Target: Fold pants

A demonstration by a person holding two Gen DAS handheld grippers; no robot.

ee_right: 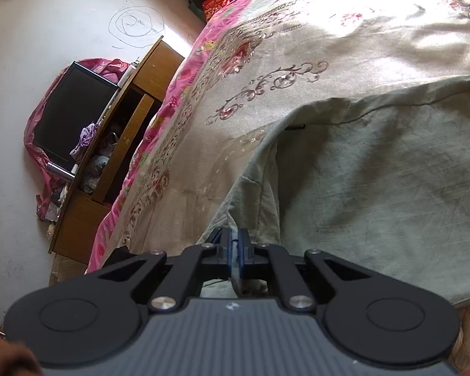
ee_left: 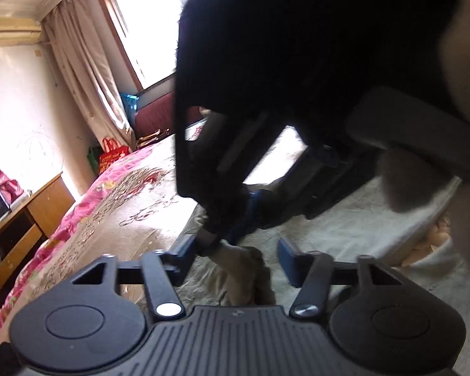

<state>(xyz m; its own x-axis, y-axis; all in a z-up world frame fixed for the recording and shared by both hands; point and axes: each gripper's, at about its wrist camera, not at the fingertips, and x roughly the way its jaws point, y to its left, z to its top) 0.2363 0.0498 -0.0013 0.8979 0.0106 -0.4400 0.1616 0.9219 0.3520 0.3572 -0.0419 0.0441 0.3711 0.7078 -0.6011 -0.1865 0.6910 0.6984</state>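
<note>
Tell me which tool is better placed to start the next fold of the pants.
Right. The right tool is shut on an edge of the pale green fabric pants. The left tool stands open above them, gripping nothing.

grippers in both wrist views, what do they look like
Both alike: the left gripper and right gripper have a black ribbed body, round black side discs, black link arms with silver pivot screws, and blue finger pads. A dark sleeve shows in the left view.

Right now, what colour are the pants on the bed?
Pale grey-green pants, plain, no pattern. Clearest in the right wrist view.
</note>
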